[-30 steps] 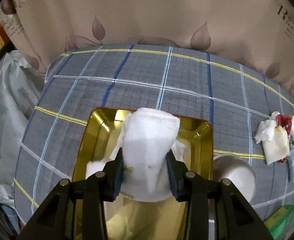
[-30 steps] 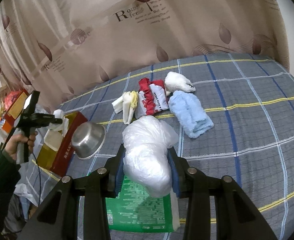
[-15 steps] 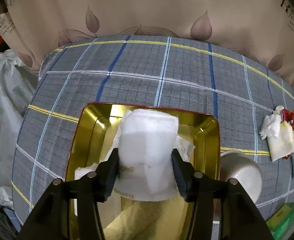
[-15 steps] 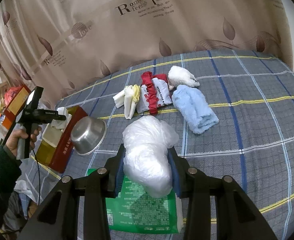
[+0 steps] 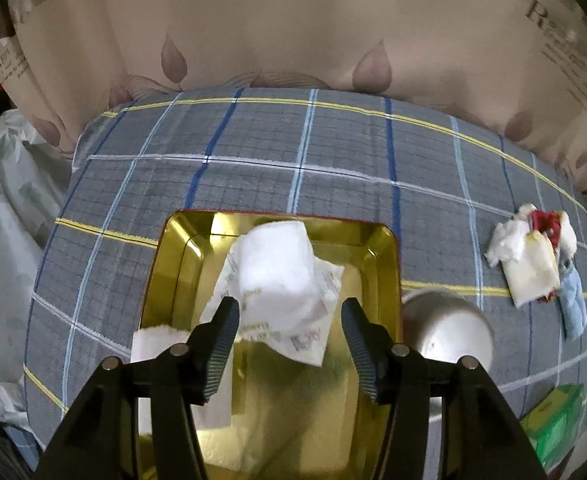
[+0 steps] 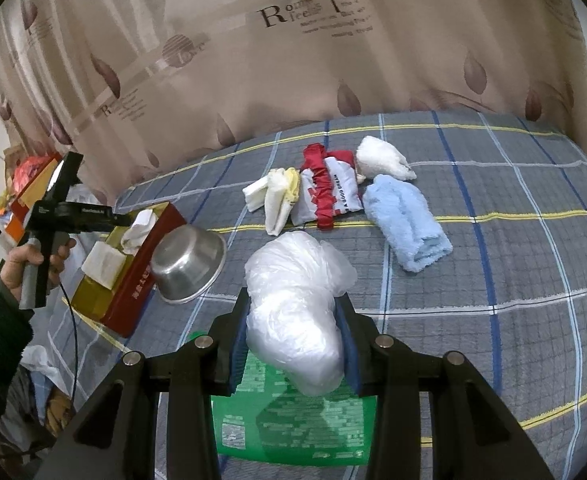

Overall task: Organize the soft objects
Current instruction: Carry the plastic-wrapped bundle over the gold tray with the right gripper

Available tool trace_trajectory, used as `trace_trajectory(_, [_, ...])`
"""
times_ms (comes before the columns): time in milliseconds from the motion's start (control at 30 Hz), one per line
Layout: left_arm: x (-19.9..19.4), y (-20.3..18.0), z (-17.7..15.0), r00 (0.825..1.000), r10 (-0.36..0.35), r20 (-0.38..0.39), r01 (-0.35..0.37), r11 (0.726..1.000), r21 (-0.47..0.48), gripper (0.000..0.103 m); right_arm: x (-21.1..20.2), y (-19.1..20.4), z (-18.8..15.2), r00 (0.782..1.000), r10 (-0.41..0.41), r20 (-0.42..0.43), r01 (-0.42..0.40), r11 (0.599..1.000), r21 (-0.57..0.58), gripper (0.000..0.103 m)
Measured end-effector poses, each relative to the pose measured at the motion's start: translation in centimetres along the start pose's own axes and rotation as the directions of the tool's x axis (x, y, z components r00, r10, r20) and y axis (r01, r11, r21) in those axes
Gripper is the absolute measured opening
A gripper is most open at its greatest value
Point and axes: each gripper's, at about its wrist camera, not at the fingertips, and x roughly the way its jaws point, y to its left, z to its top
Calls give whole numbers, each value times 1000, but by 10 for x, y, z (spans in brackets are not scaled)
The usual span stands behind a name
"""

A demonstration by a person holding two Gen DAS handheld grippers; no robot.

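Note:
My left gripper (image 5: 289, 312) stands open above the gold tin (image 5: 173, 260). A folded white cloth (image 5: 277, 264) lies loose in the tin on printed paper, and the pads do not touch it. In the right wrist view the left gripper (image 6: 127, 220) hovers over the red-sided tin (image 6: 133, 288), held by a person's hand (image 6: 33, 260). My right gripper (image 6: 293, 320) is shut on a crumpled clear plastic bag (image 6: 293, 300) above the bed. Further back lie a blue towel (image 6: 405, 220), a red and white bag (image 6: 329, 192), a white fluffy cloth (image 6: 381, 158) and yellow-white cloths (image 6: 277, 196).
A steel bowl (image 6: 189, 260) leans tipped against the tin's right side. A green package (image 6: 293, 428) lies flat under the right gripper. The checked bedspread (image 6: 513, 280) runs back to a beige curtain (image 6: 333, 60). Boxes and bags (image 6: 29, 176) crowd the floor on the left.
The left jaws have spread wide and let go of the white cloth, which now rests in the tin. The right gripper keeps its hold on the plastic bag and has barely moved.

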Motion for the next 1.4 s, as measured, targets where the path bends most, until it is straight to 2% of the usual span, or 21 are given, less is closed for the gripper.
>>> trace_trajectory(100, [-13, -1, -11, 1000, -11, 21, 10, 1000, 10, 54, 2, 9, -1, 1000, -3, -9, 3, 1000, -26, 37])
trace_trajectory(367, [-51, 5, -51, 994, 33, 106, -32, 999, -12, 54, 9, 44, -3, 1000, -13, -22, 11, 995, -98, 37])
trace_trajectory(467, [-65, 15, -65, 986, 87, 144, -81, 996, -42, 54, 14, 60, -3, 999, -5, -40, 0, 992, -125, 37])
trace_trajectory(600, [-76, 28, -84, 966, 186, 178, -177, 982, -63, 54, 22, 89, -2, 997, 26, -74, -39, 983, -179, 37])
trace_trajectory(700, [-77, 45, -98, 969, 184, 167, -169, 981, -100, 54, 31, 115, -3, 992, 64, -110, -87, 972, -220, 37])
trace_trajectory(900, [-76, 81, -124, 971, 193, 142, -162, 965, -208, 54, 58, 173, -8, 968, 147, -203, -203, 936, -289, 37])
trace_trajectory(1033, [-77, 100, -137, 962, 237, 138, -198, 948, -250, 54, 76, 212, -8, 953, 177, -245, -255, 907, -336, 37])
trace_trajectory(1233, [-73, 122, -150, 967, 223, 122, -178, 937, -299, 54, 102, 254, -6, 946, 172, -275, -276, 873, -403, 37])
trace_trajectory(1400, [-76, 133, -152, 947, 296, 124, -245, 917, -313, 55, 129, 280, 0, 949, 145, -280, -258, 866, -428, 37])
